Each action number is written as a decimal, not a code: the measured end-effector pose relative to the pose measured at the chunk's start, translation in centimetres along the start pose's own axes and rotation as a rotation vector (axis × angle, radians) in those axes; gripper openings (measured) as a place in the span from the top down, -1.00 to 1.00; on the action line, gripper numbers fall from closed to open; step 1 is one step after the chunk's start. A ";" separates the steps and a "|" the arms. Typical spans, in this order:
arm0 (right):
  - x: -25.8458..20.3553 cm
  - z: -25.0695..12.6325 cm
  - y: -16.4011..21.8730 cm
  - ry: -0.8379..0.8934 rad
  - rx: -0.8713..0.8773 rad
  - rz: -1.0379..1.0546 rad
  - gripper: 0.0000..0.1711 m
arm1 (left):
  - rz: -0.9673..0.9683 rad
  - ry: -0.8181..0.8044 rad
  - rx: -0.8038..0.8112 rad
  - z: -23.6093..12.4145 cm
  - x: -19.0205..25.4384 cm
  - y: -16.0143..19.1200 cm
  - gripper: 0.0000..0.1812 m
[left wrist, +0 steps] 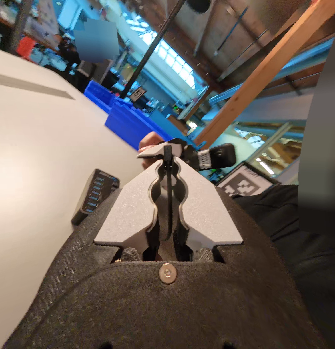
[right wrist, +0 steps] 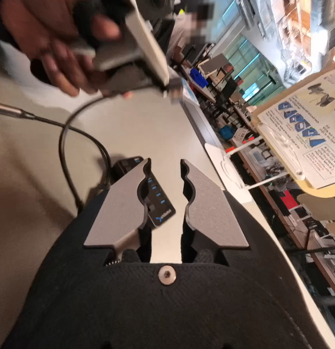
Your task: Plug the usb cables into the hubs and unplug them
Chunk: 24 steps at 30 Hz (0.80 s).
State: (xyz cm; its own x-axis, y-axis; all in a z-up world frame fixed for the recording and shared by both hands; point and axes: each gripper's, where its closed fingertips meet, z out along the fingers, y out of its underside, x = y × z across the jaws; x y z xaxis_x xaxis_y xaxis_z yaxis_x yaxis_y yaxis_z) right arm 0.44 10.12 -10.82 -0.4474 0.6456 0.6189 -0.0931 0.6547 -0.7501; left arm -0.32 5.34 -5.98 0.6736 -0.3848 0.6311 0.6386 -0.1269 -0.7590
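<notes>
Two claws: left claw (left wrist: 167,162) tilted, cable-clamped.

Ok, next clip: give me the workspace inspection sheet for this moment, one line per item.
Surface: pale table, mostly bare.
Job's things: black USB hub with blue ports lies flat on the table; USB plug held in the air, not in a port.
Clutter: white stand carrying an instruction sheet at the table edge.
Grippers: left gripper jaws shut on the plug's cable; right gripper jaws apart, empty, above the hub.
Cables: black USB cable loops over the table up to the left gripper; a second thin cable crosses it.
Surroundings: workshop with blue bins, wooden beam, benches, a blurred person behind.
</notes>
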 end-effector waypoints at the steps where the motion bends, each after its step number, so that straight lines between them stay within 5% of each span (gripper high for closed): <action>1: 0.2 -0.2 0.7 -0.022 -0.030 0.017 0.64 | -0.014 0.052 0.021 -0.6 0.8 -0.9 0.89; 6: -1.0 -2.0 4.0 -0.224 -0.173 0.157 0.84 | 0.049 0.189 0.089 -3.9 4.2 -4.9 0.90; 10: -3.9 -2.4 7.5 -0.377 -0.363 0.210 0.87 | 0.202 0.045 0.133 -6.5 3.4 -7.3 0.90; 18: -2.3 1.0 9.4 -0.222 -0.428 0.263 0.89 | 0.556 -0.428 -0.059 -9.6 -2.9 -8.0 0.90; 24: 1.9 5.5 10.7 -0.073 -0.434 0.319 0.84 | 0.617 -0.452 -0.316 -8.0 -6.5 -6.1 0.89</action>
State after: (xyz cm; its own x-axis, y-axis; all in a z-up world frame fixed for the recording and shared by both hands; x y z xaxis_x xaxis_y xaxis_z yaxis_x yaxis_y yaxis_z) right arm -6.28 16.14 -18.95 -0.4550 0.8202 0.3468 0.4266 0.5426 -0.7236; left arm -11.62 1.36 -6.72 0.9966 -0.0729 0.0389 0.0160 -0.2909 -0.9566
